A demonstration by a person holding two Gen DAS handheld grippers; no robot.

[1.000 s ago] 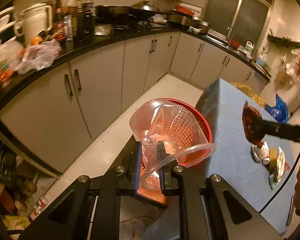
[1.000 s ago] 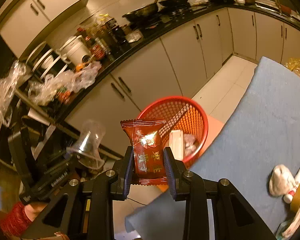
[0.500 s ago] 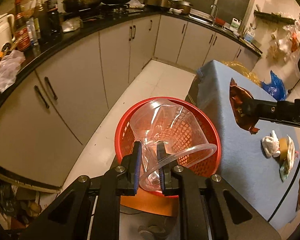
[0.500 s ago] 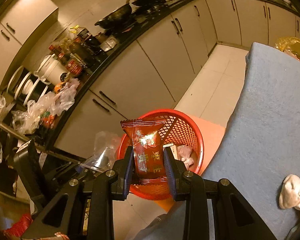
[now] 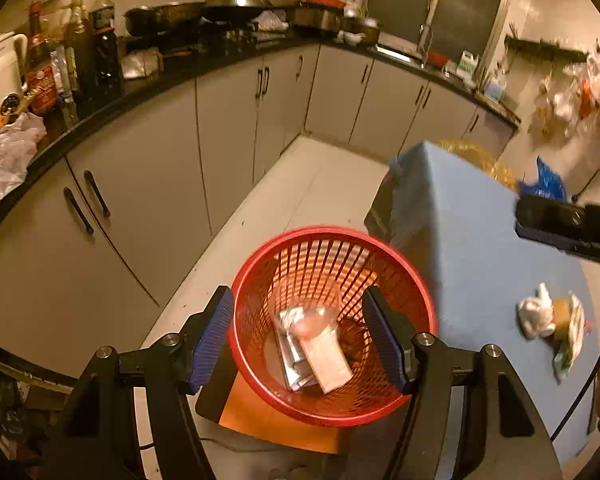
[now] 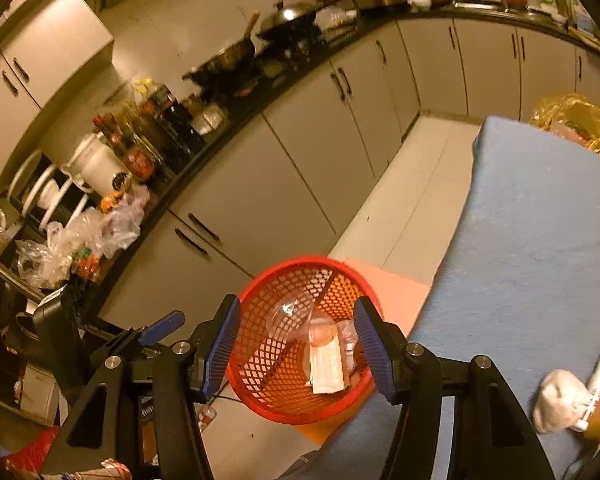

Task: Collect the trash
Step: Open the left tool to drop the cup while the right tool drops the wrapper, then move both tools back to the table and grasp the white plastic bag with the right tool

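Trash remaining for you to collect lies at the right edge of the left wrist view: a crumpled white wad touching a flattened wrapper pile on the blue-covered counter. Judged from its look, this material is light, soft and crushable; take the wad across its bulk, and take the wrapper by a raised edge, since thin film is likely to slip. The left hand-held gripper stands wide and carries nothing, poised over the red basket at lower centre. Inside the basket lie a clear plastic cup, a pale flat carton and a silvery packet. The right hand-held gripper enters at the right edge; you cannot tell its state from here. No writing is legible; the bottle labels at upper left are too blurred.

In the right wrist view, the right hand-held gripper is likewise spread wide and empty above the red basket, lower centre. The clear plastic cup and pale flat carton show within. At lower right, the crumpled white wad rests on the counter beside a slim white tube, apparently rigid; grip it across its middle. Printing on the carton is unreadable.
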